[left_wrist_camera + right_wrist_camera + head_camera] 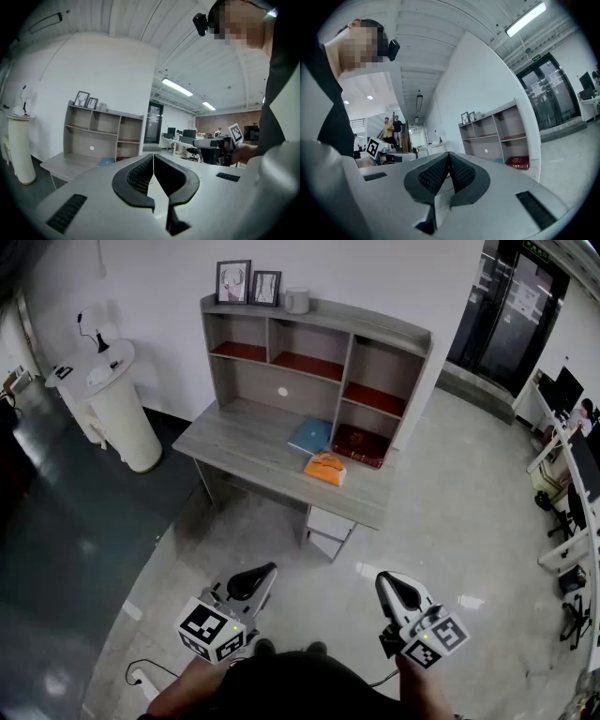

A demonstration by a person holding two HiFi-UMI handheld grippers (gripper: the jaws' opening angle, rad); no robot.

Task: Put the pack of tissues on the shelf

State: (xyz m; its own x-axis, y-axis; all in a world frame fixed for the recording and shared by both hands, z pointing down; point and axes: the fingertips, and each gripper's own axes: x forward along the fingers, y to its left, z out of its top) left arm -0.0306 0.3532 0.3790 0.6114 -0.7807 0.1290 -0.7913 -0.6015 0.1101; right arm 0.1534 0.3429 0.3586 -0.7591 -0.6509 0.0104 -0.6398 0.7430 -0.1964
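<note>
Nearest in the head view, the left gripper (267,570) and the right gripper (382,579) are held out low in front of the person, both well apart from the desk (244,442). The pack of tissues (324,468) is a soft orange oblong lying flat on the desk top near its front edge, just beside a blue book (309,436) and a dark red book (361,444), below the shelf (319,315). In the left gripper view, the ribbed black jaws are clenched together with nothing between them, and the shelf stands far beyond. In the right gripper view, the jaws likewise meet on nothing; the pack cannot be made out.
</note>
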